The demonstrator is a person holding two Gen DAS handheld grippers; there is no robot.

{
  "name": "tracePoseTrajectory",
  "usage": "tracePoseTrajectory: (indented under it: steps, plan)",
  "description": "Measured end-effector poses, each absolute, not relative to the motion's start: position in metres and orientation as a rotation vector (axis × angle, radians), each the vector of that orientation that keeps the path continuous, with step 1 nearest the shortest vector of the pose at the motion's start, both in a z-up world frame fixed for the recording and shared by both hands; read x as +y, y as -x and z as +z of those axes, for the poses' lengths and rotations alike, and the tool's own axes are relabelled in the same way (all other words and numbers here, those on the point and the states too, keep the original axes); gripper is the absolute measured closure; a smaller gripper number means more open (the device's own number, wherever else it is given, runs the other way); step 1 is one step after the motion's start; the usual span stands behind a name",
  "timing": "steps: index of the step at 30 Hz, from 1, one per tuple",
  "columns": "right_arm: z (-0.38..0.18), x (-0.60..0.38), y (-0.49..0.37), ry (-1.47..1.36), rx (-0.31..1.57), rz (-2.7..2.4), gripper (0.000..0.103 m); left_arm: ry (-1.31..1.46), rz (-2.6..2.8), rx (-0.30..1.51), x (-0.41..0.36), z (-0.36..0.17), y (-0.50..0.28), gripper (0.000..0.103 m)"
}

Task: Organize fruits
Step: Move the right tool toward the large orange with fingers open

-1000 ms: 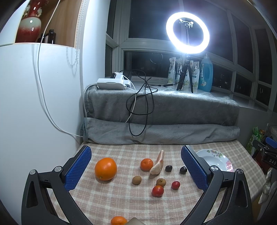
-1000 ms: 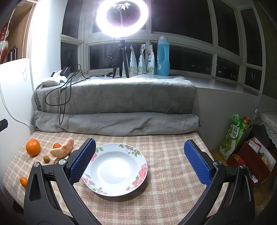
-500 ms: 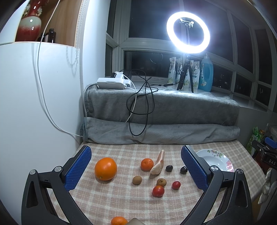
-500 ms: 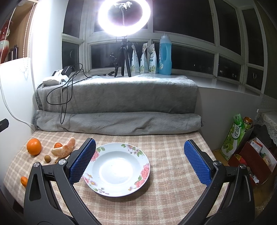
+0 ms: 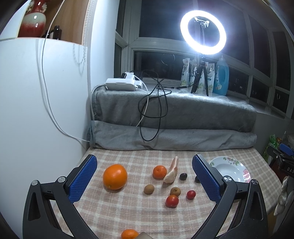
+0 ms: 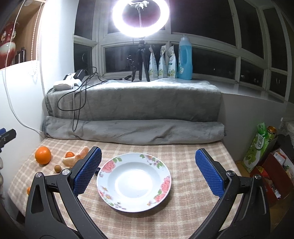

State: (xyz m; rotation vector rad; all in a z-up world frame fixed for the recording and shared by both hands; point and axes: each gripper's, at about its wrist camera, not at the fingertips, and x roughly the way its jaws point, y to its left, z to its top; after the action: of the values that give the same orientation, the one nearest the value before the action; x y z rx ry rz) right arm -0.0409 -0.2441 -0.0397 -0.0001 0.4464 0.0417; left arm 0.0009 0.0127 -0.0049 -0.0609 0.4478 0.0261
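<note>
Fruits lie scattered on the checked tablecloth in the left wrist view: a large orange [image 5: 115, 176], a tangerine [image 5: 159, 171], a peeled citrus segment [image 5: 171, 172], a brown kiwi [image 5: 148, 189], two red tomatoes [image 5: 172, 201], dark plums [image 5: 183, 176], and another tangerine [image 5: 129, 233] at the near edge. My left gripper [image 5: 145, 178] is open and empty above them. A white flowered plate [image 6: 134, 182] is empty; it also shows in the left wrist view [image 5: 230, 168]. My right gripper [image 6: 148, 172] is open and empty over the plate. The orange [image 6: 43, 155] and segment [image 6: 77, 157] show left of it.
Rolled grey blankets [image 6: 134, 128] bound the table's far side, with hanging cables [image 5: 152, 114]. A white cabinet wall [image 5: 36, 110] stands at the left. A ring light [image 6: 140, 16] and bottles sit on the sill. Boxes and a green carton [image 6: 261, 145] stand beyond the right table edge.
My right gripper has shifted slightly forward and right, so the plate sits a little closer. The left gripper has barely moved. Both stay open.
</note>
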Motion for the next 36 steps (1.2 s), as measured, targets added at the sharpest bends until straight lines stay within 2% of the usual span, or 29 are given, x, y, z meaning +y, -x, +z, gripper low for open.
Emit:
tracePoseTrajectory:
  steps: [7,22,36]
  plan:
    - [-0.041,-0.224,0.027,0.050,0.459,0.102,0.000,0.092,0.050,0.469,0.032,-0.014,0.001,0.001]
    - [-0.049,-0.155,-0.012,0.140,0.519,0.311,0.000,0.185,0.073,0.583,0.077,-0.049,-0.007,0.011]
    - [-0.071,-0.082,-0.061,0.140,0.683,0.568,0.000,0.279,0.050,0.676,0.103,-0.084,-0.024,0.020]
